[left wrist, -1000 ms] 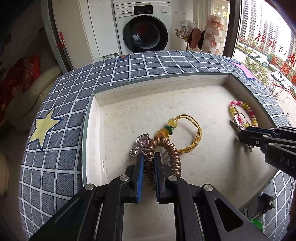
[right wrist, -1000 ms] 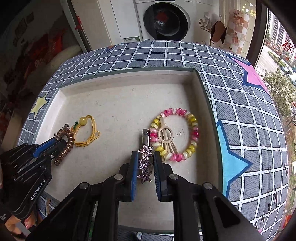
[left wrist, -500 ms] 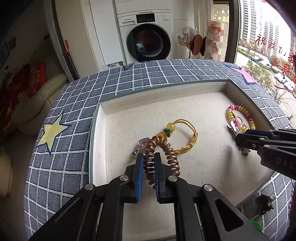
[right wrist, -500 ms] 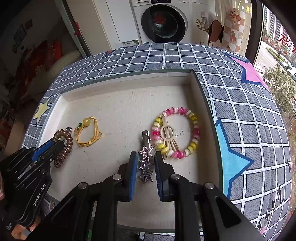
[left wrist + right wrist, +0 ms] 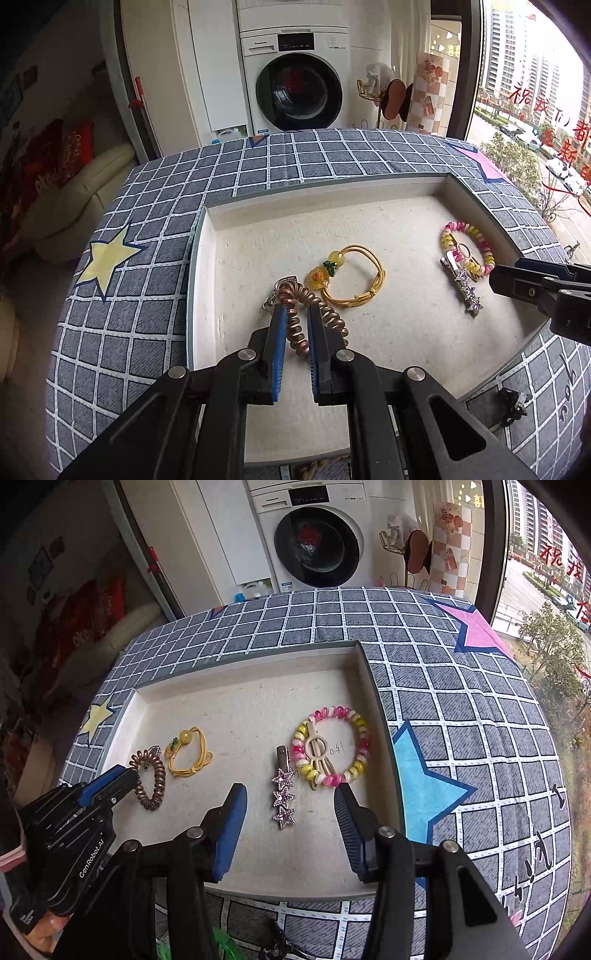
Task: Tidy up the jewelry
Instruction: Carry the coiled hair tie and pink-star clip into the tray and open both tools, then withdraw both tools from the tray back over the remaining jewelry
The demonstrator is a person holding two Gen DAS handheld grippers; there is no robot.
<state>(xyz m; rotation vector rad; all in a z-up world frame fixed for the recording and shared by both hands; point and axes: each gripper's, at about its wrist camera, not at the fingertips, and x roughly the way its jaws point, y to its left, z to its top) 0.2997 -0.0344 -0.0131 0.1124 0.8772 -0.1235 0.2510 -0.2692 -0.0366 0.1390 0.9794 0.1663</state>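
A white tray [image 5: 207,280] lies on a grey checked cloth. My left gripper [image 5: 295,317] is shut on a brown spiral hair tie [image 5: 325,321] at the tray's left; the tie also shows in the right wrist view [image 5: 151,779]. A yellow cord bracelet [image 5: 354,277] lies just beyond it. My right gripper [image 5: 290,805] is open, its fingers either side of a purple star hair clip [image 5: 283,797] that lies on the tray. A pink and yellow spiral hair tie [image 5: 332,746] with a beige clip inside lies to the clip's right.
The tray's right wall [image 5: 376,716] stands close beside the pink tie. A washing machine [image 5: 299,88] stands behind the table. A window [image 5: 535,92] is at the right. The left gripper shows at the lower left of the right wrist view [image 5: 110,782].
My right gripper has opened and let go of the star clip, which now lies on the tray. Both grippers have drawn back a little. The left stays shut on the brown tie.
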